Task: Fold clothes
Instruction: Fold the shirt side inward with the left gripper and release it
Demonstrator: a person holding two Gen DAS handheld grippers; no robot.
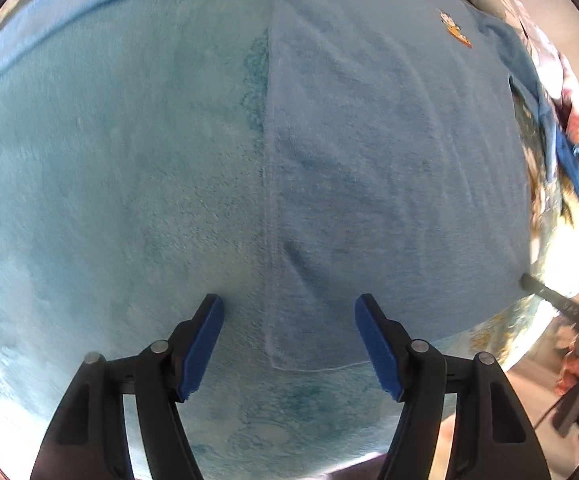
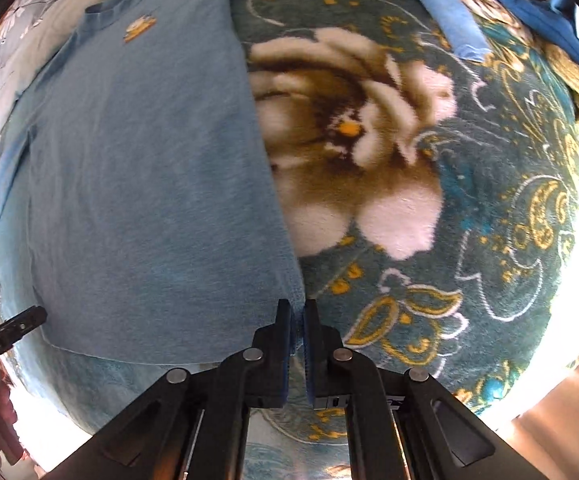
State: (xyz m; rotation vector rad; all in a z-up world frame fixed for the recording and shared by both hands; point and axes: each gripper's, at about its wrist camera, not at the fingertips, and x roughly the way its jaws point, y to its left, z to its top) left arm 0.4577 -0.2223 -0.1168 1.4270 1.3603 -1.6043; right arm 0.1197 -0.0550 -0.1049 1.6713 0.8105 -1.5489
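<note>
A blue T-shirt [image 2: 141, 184] lies flat on a floral blanket [image 2: 469, 200] as the right gripper [image 2: 297, 312] pinches its hem corner and the left gripper [image 1: 289, 320], jaws apart, straddles the opposite corner, apparently needing to close before folding.

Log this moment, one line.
stage: grasping shirt hem corners | left gripper: open, straddling corner | right gripper: shut on shirt | surface: blanket
</note>
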